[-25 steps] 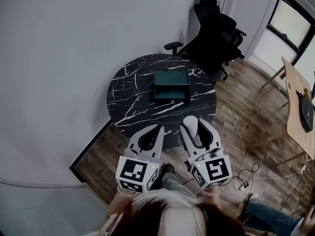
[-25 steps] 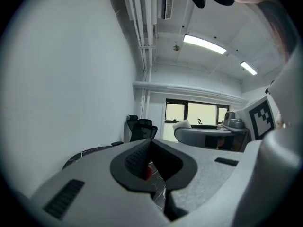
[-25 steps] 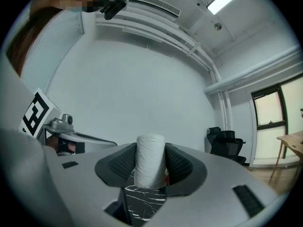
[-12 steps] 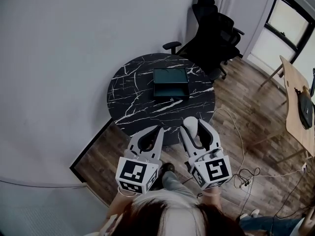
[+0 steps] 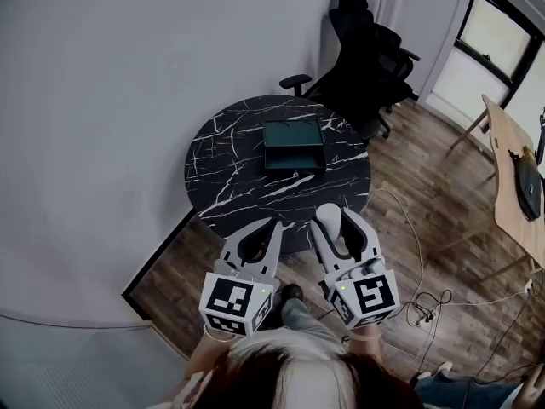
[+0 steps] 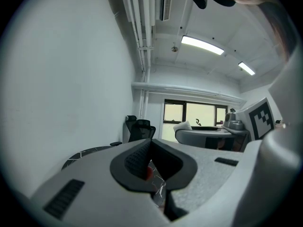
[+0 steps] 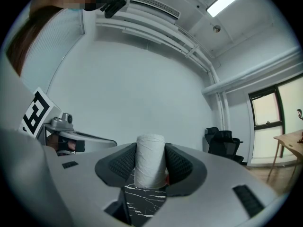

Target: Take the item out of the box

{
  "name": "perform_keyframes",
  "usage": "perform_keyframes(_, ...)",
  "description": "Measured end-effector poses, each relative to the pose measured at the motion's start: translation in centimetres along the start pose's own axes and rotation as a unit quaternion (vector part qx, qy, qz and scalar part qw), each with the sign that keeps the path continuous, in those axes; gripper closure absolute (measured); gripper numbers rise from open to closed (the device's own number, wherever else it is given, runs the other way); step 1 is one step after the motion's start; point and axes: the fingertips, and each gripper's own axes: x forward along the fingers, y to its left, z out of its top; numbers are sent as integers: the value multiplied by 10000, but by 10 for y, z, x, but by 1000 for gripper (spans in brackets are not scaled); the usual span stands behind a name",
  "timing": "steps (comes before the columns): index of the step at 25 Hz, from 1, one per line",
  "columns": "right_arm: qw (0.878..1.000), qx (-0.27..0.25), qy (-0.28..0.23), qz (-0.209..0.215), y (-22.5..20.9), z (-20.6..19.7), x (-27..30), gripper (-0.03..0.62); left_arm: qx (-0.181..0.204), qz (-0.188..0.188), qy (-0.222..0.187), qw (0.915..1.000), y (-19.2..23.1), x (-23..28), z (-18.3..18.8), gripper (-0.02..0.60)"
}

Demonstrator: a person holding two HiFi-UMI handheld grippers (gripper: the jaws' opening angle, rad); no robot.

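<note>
Fingers (image 6: pixel 135 161) of the left gripper (image 6: pixel 151 141): shut tip to tip, nothing between them. Fingers (image 7: pixel 182 162) of the right gripper (image 7: pixel 150 150): clamped from both sides on a white thread-wound cylindrical roll (image 7: pixel 150 161), upright, its top poking above the ribbed pads. Judging by that, out of the open dark green rectangular box (image 5: pixel 295 168), whose inside looks bare, though too small to be sure. Hangs near the person's body, off the near rim of the round black marble-patterned table (image 5: pixel 230 160) and well apart from the box.

Likely trouble, left to right:
- Left gripper beside the right one; a careless swing inward could knock the roll askew.
- Wound thread probably soft and yielding; may tilt or slide out if the squeeze eases or the gripper tips over.
- No tabletop underneath; a drop probably means wooden floor and a roll away toward the tangle of thin dark cables (image 5: pixel 424 312).
- Cables by the feet on the right: a snag or trip risk with any step that way.

Room to move:
- Left: plain grey wall near the table, little space there.
- Ahead: bare marbled surface on the near half, ample for setting down; mind the rim on the way in.
- Beyond: black office chairs (image 5: pixel 366 58) just behind the far edge.
- Right: open floor, then a light wooden table (image 5: pixel 509 196) well apart.
</note>
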Motion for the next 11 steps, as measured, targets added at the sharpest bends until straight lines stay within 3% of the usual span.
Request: perform_keyframes(11, 10000, 43, 0, -1, -9, -2, 1, 395, 35, -20, 2, 10000, -4, 10, 2, 572)
